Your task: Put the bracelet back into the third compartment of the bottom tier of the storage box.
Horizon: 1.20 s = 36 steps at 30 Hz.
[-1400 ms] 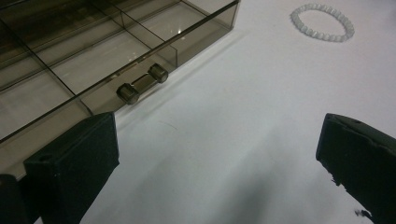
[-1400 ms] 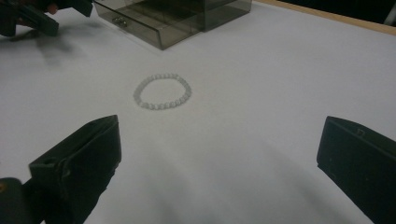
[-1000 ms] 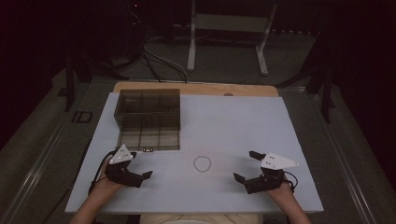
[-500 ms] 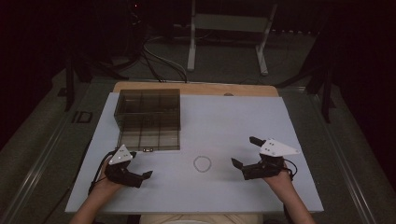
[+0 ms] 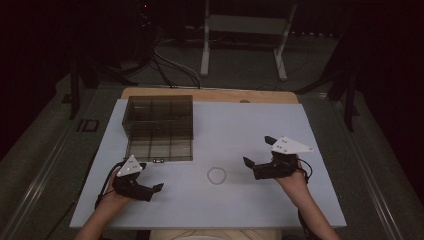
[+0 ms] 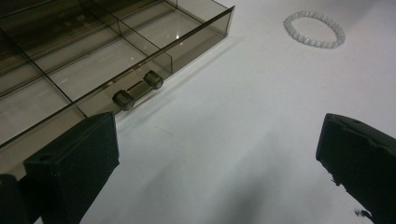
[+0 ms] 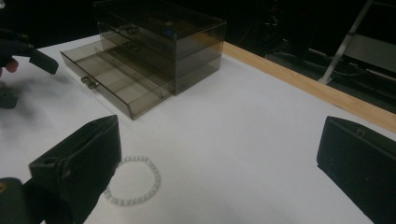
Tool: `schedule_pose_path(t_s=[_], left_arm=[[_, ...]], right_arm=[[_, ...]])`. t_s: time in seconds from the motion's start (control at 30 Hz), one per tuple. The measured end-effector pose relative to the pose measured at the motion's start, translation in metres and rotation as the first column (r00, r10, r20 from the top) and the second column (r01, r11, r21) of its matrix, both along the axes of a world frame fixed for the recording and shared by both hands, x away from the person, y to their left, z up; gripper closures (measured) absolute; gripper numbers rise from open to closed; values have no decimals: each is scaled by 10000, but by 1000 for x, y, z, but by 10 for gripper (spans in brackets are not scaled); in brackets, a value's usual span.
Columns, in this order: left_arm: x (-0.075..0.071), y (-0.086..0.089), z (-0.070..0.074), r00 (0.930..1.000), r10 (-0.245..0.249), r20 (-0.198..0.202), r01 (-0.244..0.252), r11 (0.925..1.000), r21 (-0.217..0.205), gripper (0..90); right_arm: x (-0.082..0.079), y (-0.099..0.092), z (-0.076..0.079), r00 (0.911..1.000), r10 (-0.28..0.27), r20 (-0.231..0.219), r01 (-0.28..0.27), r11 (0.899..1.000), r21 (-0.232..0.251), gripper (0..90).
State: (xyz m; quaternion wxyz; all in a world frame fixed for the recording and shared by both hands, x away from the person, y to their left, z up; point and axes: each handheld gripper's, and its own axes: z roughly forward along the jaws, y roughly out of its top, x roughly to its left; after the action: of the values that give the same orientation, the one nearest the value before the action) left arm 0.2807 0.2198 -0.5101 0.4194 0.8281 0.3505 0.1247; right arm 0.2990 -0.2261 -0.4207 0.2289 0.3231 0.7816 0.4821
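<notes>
The beaded bracelet lay flat on the white table, just in front of the smoked-plastic drawer box with its bottom drawer pulled out. The right gripper, jaws spread wide and empty, pointed at it from just to its right. The left gripper, also spread and empty, sat farther off, below the drawer's handle, so I judged the right hand better placed to pick it up.

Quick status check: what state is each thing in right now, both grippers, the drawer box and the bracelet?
Left gripper: open, holding nothing, near the drawer front.
Right gripper: open, holding nothing, beside the bracelet.
Drawer: pulled out of the box, compartments look empty.
Bracelet: flat on the table, untouched.
</notes>
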Motion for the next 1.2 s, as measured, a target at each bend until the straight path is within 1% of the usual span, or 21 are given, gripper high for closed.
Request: schedule_pose_path(t_s=[0.37, 0.57, 0.7, 0.77, 0.9, 1.1, 1.17, 1.2], left_arm=[[0, -1, 1, 9999, -18, 101, 18, 10000, -8, 7], [0, 0, 1, 10000, -24, 81, 24, 10000, -19, 7], [0, -1, 1, 9999, -40, 105, 40, 10000, -13, 7], [0, -1, 1, 9999, -47, 102, 47, 10000, -2, 7], [0, -1, 1, 9999, -47, 107, 46, 10000, 21, 7], [0, -1, 0, 9999, -92, 60, 92, 9999, 65, 7], [0, -1, 0, 9999, -97, 62, 97, 9999, 53, 7], [0, -1, 0, 9999, -107, 60, 106, 9999, 56, 6]], right_arm=[[14, 21, -12, 9986, 222, -473, -239, 9991, -357, 0], [19, 31, -20, 9971, 278, -703, -319, 9978, -586, 0], [23, 36, -26, 9959, 281, -858, -334, 9976, -603, 0], [24, 38, -30, 9961, 325, -816, -373, 9976, -586, 0], [26, 42, -39, 9950, 324, -944, -391, 9968, -697, 0], [28, 51, -55, 9909, 252, -1320, -388, 9941, -1016, 0], [28, 52, -58, 9907, 238, -1339, -386, 9933, -1087, 0], [28, 56, -63, 9872, 312, -1567, -494, 9923, -1140, 0]])
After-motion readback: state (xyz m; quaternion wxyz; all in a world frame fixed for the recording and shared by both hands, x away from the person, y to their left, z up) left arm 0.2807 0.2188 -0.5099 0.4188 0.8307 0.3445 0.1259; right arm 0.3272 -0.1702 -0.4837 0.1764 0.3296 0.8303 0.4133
